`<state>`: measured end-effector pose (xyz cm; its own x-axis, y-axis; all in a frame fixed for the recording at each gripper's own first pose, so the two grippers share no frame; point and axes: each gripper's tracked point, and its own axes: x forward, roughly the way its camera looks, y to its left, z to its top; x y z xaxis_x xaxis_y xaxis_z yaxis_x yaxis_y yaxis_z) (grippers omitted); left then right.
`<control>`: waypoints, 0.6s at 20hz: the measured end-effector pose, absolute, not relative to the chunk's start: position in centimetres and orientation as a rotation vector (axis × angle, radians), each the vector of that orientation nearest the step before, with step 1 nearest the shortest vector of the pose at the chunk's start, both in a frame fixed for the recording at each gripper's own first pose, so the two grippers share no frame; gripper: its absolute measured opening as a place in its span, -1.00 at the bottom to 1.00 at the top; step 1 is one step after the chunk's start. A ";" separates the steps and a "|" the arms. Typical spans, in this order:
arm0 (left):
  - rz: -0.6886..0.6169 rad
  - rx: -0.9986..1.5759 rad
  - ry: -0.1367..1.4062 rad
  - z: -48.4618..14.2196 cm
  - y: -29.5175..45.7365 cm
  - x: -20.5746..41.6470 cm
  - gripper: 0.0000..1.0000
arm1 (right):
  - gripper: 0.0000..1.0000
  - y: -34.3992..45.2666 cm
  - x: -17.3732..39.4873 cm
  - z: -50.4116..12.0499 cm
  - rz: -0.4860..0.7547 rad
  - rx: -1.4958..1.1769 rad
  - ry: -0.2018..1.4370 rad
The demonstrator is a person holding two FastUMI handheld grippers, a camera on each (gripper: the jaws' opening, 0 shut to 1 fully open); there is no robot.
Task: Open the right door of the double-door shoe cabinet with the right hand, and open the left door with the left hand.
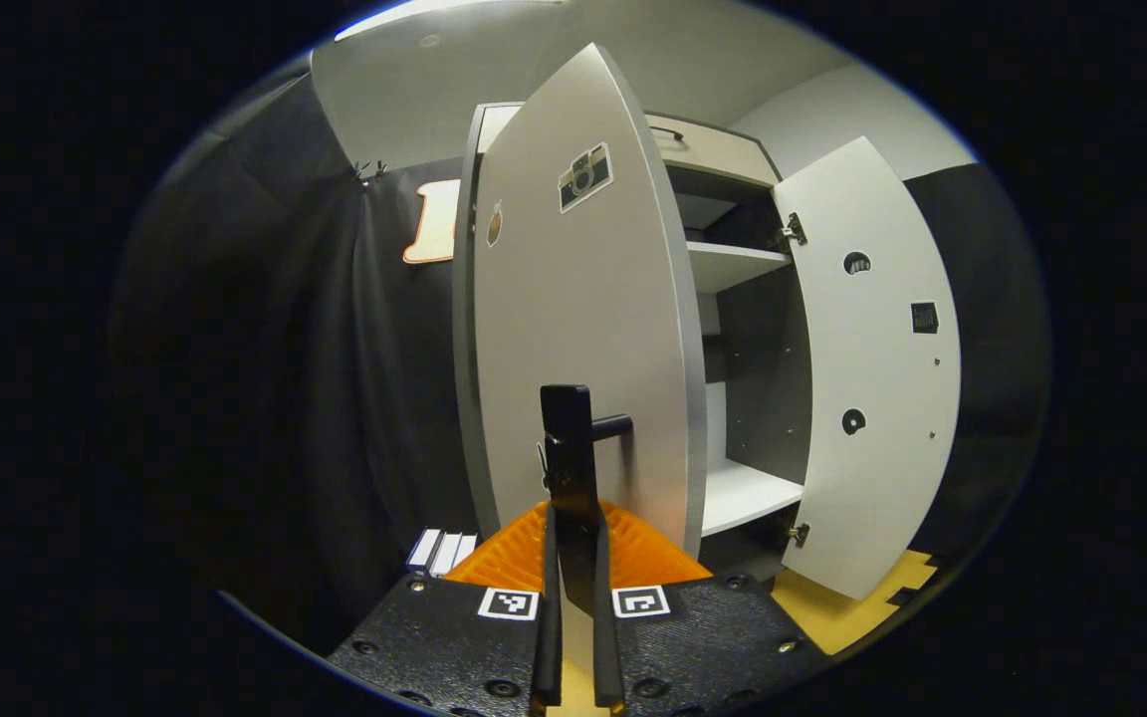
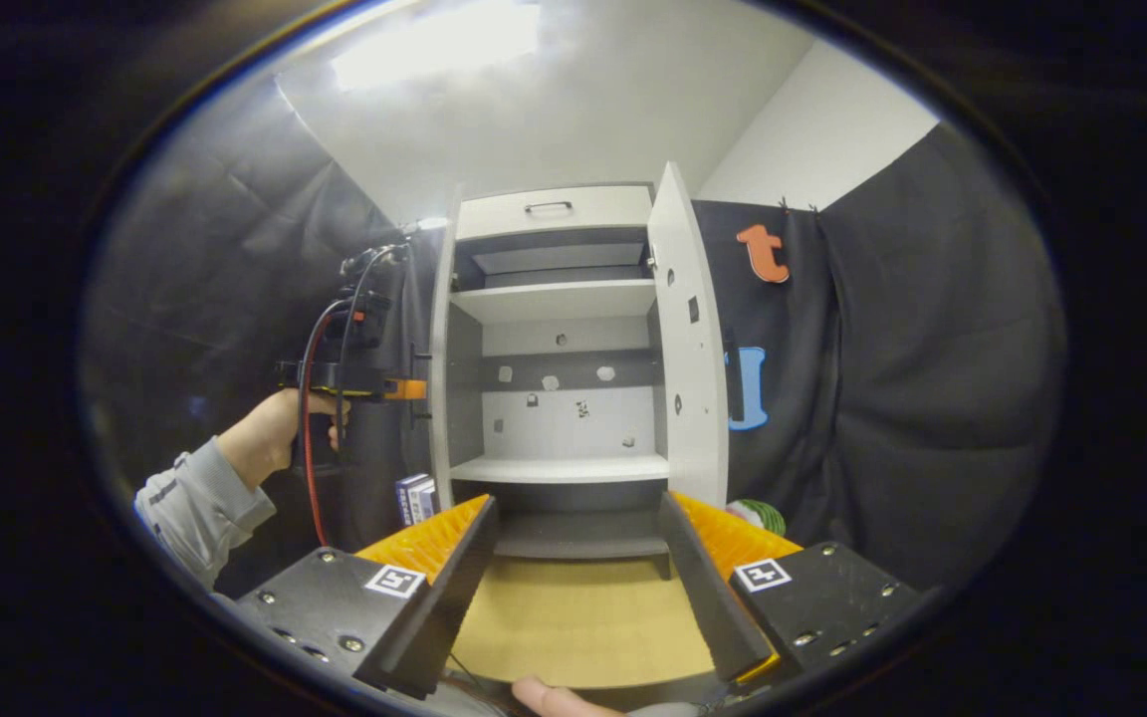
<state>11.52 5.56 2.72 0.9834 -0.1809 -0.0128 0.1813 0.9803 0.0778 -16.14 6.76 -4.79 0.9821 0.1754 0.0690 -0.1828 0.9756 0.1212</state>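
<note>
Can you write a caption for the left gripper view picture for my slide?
The left gripper clamps the black handle of the cabinet's left door, swung open beside the open right door.

White shoe cabinet stands with left door and right door swung open.

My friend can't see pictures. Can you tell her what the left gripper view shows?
The left gripper is shut on the black bar handle of the white left cabinet door, pulled partly open. Beyond it, the white right door stands wide open, showing white shelves inside.
</note>
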 end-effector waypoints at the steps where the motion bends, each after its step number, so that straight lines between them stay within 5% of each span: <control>1: -0.173 0.084 0.006 2.6 6.0 11.4 -0.82 | 0.94 6.8 -16.1 -4.9 0.179 0.131 -0.058; 9: -0.014 0.097 -0.005 2.6 13.4 11.4 -0.99 | 0.94 7.3 -15.6 -5.3 0.170 0.148 -0.051; 12: -0.058 0.026 -0.005 2.8 14.5 11.7 -0.95 | 0.94 7.8 -15.3 -5.4 0.176 0.139 -0.045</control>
